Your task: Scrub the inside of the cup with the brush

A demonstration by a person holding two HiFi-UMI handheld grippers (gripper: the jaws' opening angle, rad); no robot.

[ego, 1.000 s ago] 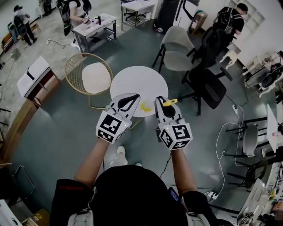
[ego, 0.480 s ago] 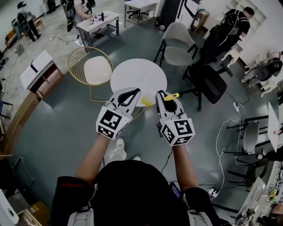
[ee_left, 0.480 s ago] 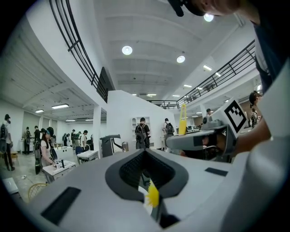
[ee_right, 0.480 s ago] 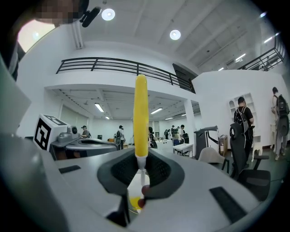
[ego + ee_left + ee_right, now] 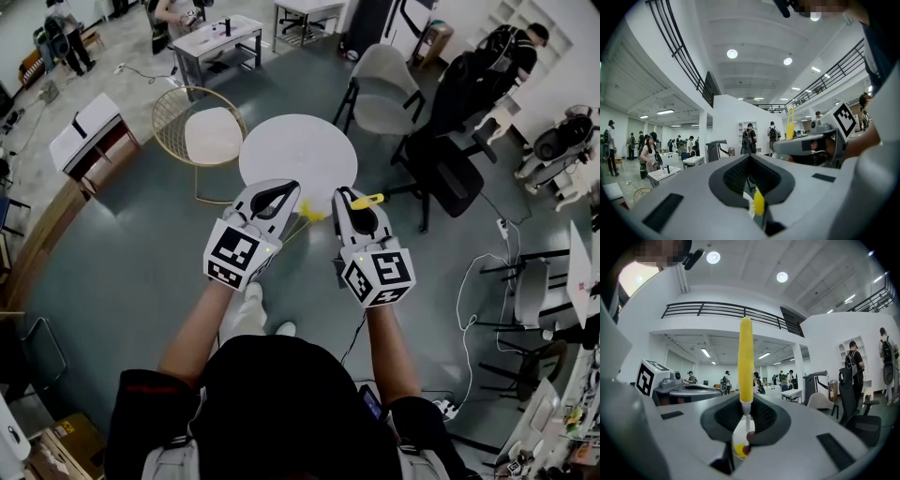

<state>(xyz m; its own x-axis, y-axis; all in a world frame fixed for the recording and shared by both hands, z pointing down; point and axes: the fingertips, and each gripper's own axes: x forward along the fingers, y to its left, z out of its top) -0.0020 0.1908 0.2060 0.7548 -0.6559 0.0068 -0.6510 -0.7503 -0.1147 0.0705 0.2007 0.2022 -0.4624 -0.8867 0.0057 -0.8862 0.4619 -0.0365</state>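
The brush (image 5: 745, 357) is pinched in the right gripper (image 5: 746, 426); the left gripper (image 5: 755, 199) is clamped on a yellow cup (image 5: 309, 215), near a table (image 5: 298, 150)

Brush (image 5: 746, 357) — smooth, glossy plastic handle

1. The left gripper (image 5: 286, 187) and the right gripper (image 5: 342, 197) each have a smooth, light-grey shell that widens away from the jaws.
2. Black ribbed pads (image 5: 733, 176) line the inner faces of the jaws as a dark rim.
3. Flat black rectangular insets (image 5: 663, 213) sit in the shell on either side of the jaws.
4. Behind each gripper's jaws is a cube (image 5: 234, 258) with black-and-white square markers.
5. Further back, the short black sleeves (image 5: 136, 412) begin. The left one has a red band (image 5: 150, 397).
6. Grey straps (image 5: 173, 461) cross both shoulders.
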